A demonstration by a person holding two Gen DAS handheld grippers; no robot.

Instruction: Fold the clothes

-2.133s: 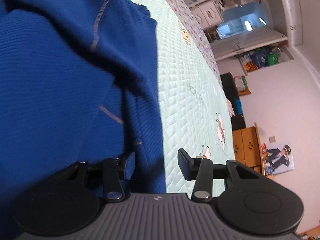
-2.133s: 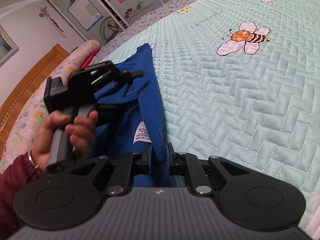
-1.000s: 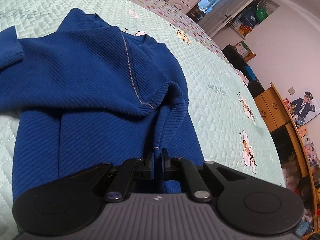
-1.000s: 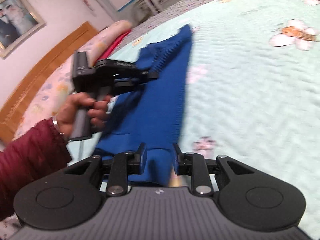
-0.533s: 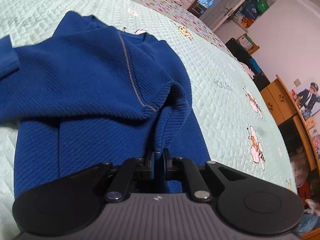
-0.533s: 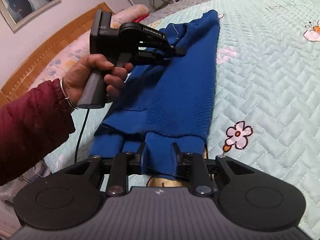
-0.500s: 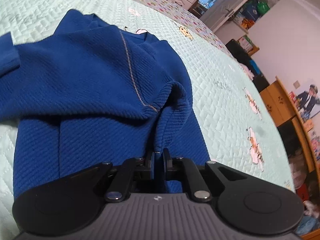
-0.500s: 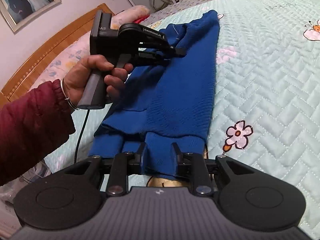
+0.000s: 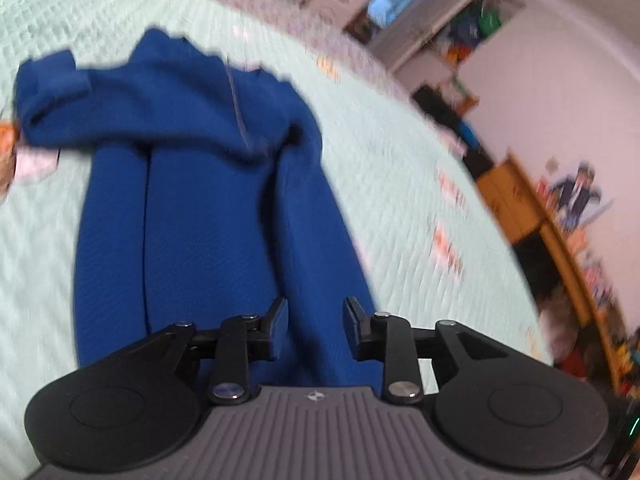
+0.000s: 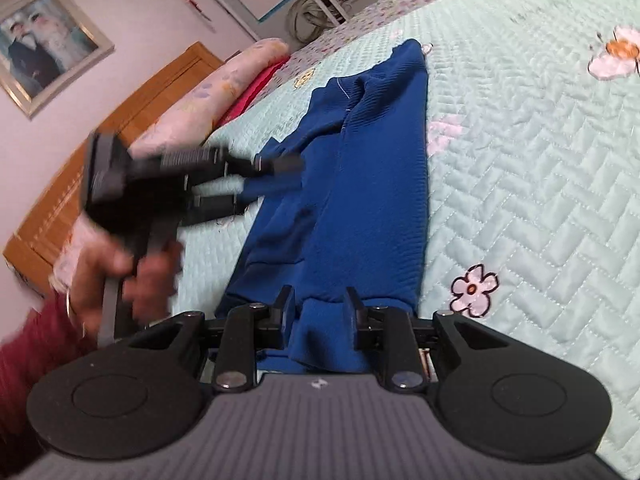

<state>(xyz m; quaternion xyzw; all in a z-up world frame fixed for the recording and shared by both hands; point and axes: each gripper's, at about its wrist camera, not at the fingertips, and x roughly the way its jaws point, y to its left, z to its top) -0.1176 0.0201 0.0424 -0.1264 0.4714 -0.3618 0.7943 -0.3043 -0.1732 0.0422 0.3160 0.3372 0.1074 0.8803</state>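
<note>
Blue ribbed knit garment stretches lengthwise away; right hand-held gripper clamps near hem; left hand-held gripper opening, empty, alongside.

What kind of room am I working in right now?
Most likely a home bedroom: the blue garment lies on a quilted bedspread, with a wooden headboard, a pillow and a framed portrait on the wall.

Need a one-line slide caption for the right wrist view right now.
Right gripper straddles the hem of a blue garment on the quilted bedspread while the left gripper opens.
</note>
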